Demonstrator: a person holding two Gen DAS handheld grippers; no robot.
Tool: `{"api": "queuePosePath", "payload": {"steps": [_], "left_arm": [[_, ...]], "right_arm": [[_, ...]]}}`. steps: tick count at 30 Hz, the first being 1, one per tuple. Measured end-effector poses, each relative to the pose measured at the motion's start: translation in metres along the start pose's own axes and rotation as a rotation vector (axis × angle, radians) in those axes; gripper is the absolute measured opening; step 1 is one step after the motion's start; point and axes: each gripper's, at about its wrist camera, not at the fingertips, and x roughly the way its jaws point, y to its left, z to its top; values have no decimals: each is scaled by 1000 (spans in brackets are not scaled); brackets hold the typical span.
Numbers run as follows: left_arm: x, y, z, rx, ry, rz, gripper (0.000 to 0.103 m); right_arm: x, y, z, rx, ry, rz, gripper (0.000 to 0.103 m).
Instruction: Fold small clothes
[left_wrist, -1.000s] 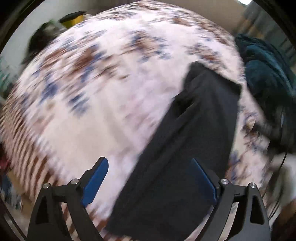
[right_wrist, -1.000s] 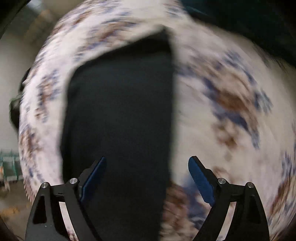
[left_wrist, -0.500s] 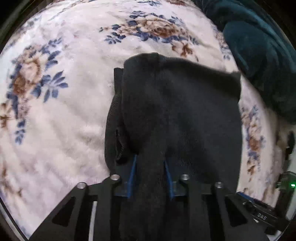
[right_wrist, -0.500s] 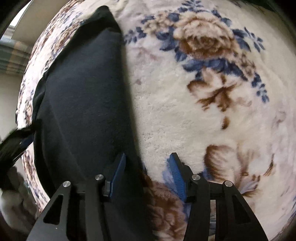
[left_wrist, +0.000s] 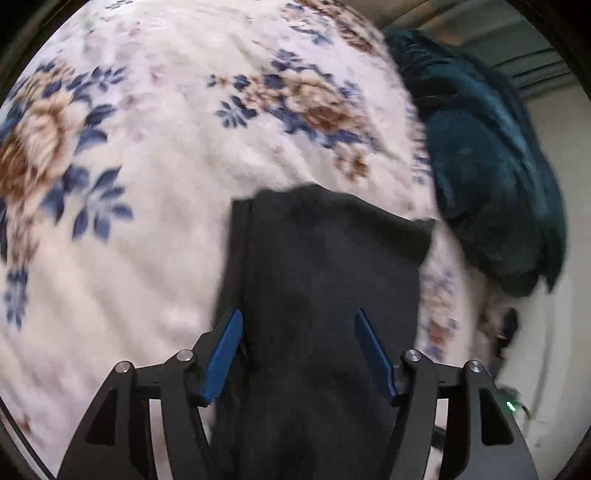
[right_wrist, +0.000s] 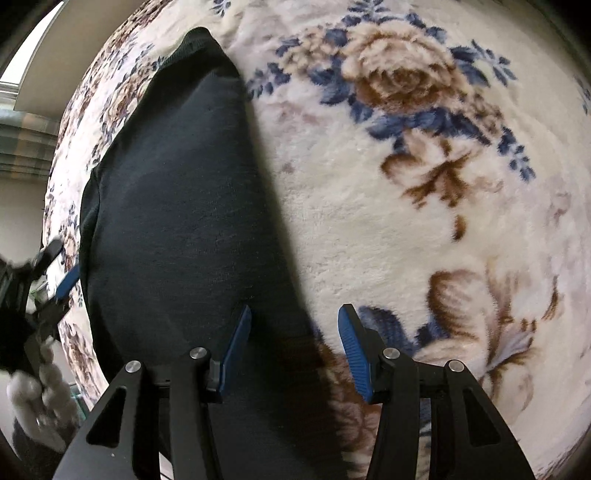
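Two wrist views over a folded black garment (left_wrist: 325, 295) lying flat on a plush floral blanket (left_wrist: 166, 184). The garment is a matte, fine-knit dark fabric folded into a long, roughly rectangular panel; in the left wrist view a narrower under-layer shows along its left edge, and its far corner nearly meets a dark teal fleece bundle (left_wrist: 491, 177), deep-piled and rumpled, heaped at the blanket's right margin. The blanket is cream, thick and fuzzy, printed with brown roses and blue leaves. The left gripper (left_wrist: 299, 354) points down over the near end of the garment; its jaws are opening, the smooth blue pads (left_wrist: 223, 354) stand apart at either side of the cloth, and no pad presses on it. Its black arms are angular, with silver pivot pins. In the right wrist view the same garment (right_wrist: 177, 206) runs as a tapering dark band up the left half of the frame, its right edge curving between the jaws. The right gripper (right_wrist: 295, 343) is partly spread, its ribbed blue pads (right_wrist: 352, 350) clear of the fabric: one pad hangs over the cloth, the other over bare blanket (right_wrist: 388, 229). The left gripper (right_wrist: 61, 280) appears blurred at the garment's far left edge, with a hand in a white glove (right_wrist: 33, 402) below it.
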Motion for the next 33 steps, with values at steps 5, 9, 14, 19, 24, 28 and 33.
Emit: {"api": "queuePosePath", "payload": {"steps": [5, 9, 14, 19, 24, 28, 33], "left_arm": [[24, 22, 15, 35, 41, 199, 55], [5, 17, 9, 48, 41, 185, 53], [-45, -2, -47, 67, 4, 46, 53], [-29, 0, -101, 17, 93, -35, 50], [-23, 6, -110, 4, 42, -91, 17], [-24, 36, -102, -55, 34, -45, 18], [-26, 33, -96, -9, 55, -18, 21]], "right_arm": [[2, -4, -1, -1, 10, 2, 52], [-3, -7, -4, 3, 16, 10, 52], [-13, -15, -14, 21, 11, 39, 52], [-15, -20, -29, 22, 24, 40, 52], [-6, -22, -36, 35, 42, 25, 52], [-5, -25, -37, 44, 41, 30, 52], [-5, -22, -38, 50, 45, 22, 52]]}}
